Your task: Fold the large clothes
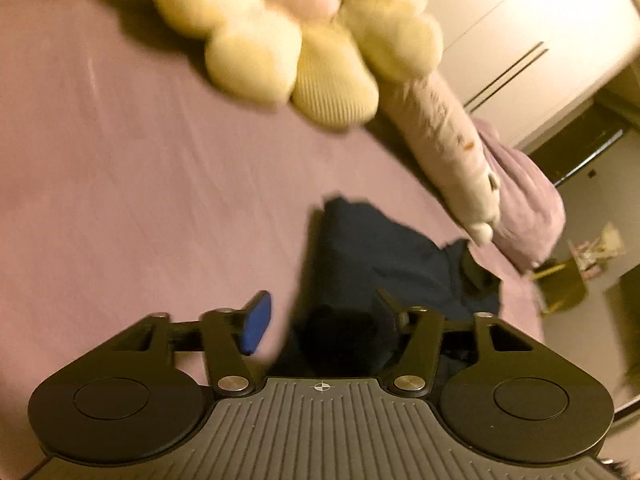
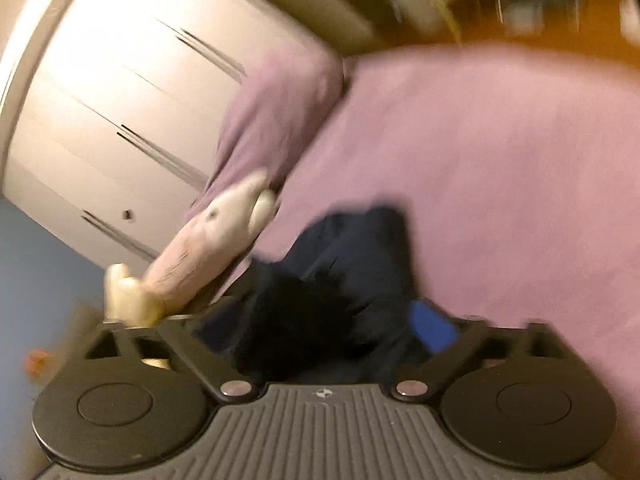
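On the left, the left gripper [image 1: 320, 320] is seen with its jaws spread wide; dark navy cloth [image 1: 384, 256] lies bunched between them, but no grip on it can be made out. The garment is heaped on the purple bed [image 1: 140, 168], toward the edge where a long plush toy [image 1: 448, 132] lies, with a yellow flower cushion [image 1: 288, 36] beyond. On the right, the right gripper [image 2: 320, 320] is blurred, its jaws also parted around the cloth. A single layer could be missed, or the toy snagged. No containers are seen.
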